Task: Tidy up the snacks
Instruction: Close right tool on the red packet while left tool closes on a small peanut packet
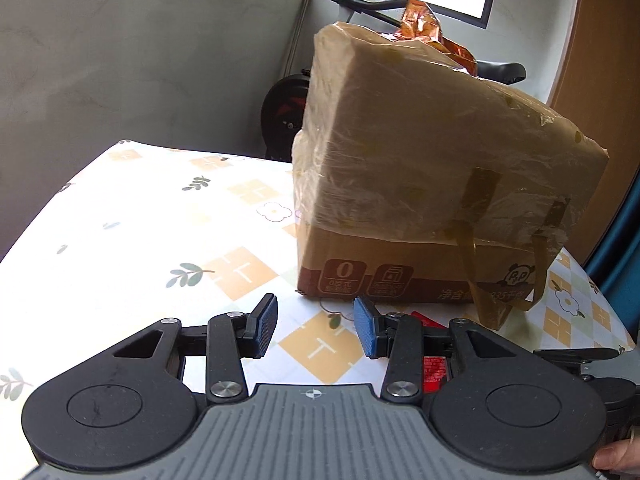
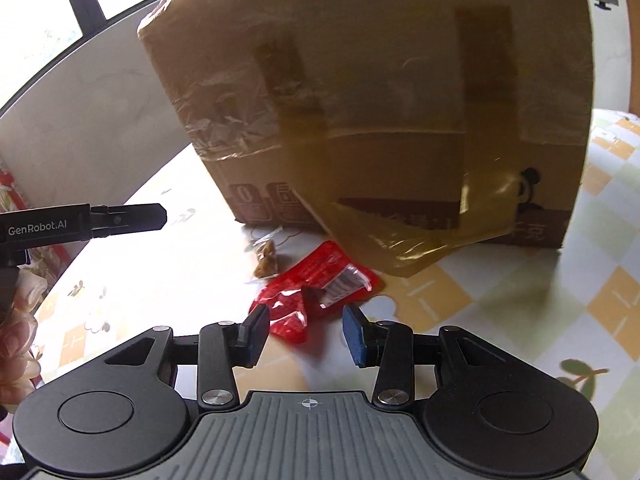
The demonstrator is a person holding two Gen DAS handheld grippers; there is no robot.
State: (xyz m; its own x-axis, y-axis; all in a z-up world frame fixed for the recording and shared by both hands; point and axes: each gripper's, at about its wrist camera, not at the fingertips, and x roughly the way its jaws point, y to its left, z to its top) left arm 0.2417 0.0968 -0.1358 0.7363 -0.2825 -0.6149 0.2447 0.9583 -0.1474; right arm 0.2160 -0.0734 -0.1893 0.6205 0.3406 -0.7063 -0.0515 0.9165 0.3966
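A red snack packet [image 2: 316, 292] lies on the flowered tablecloth [image 2: 520, 320] just in front of a tall cardboard box [image 2: 380, 100] wrapped in clear film. My right gripper [image 2: 306, 316] hovers over the packet's near end, open, with its blue pads apart and not pressing on it. A small clear packet of brown snack [image 2: 267, 260] lies beside the red one. My left gripper [image 1: 316, 320] stands open and holds nothing, facing the box [image 1: 420, 160]. A bit of the red packet [image 1: 434, 368] shows behind its right finger. An orange wrapper [image 1: 420, 24] sticks out of the box top.
A loose flap of brown tape [image 2: 400, 240] hangs off the box front onto the table. The left gripper's finger [image 2: 128, 218] reaches in from the left, with a hand [image 2: 16, 340] below it. An exercise bike [image 1: 288, 116] and a grey wall stand behind the table.
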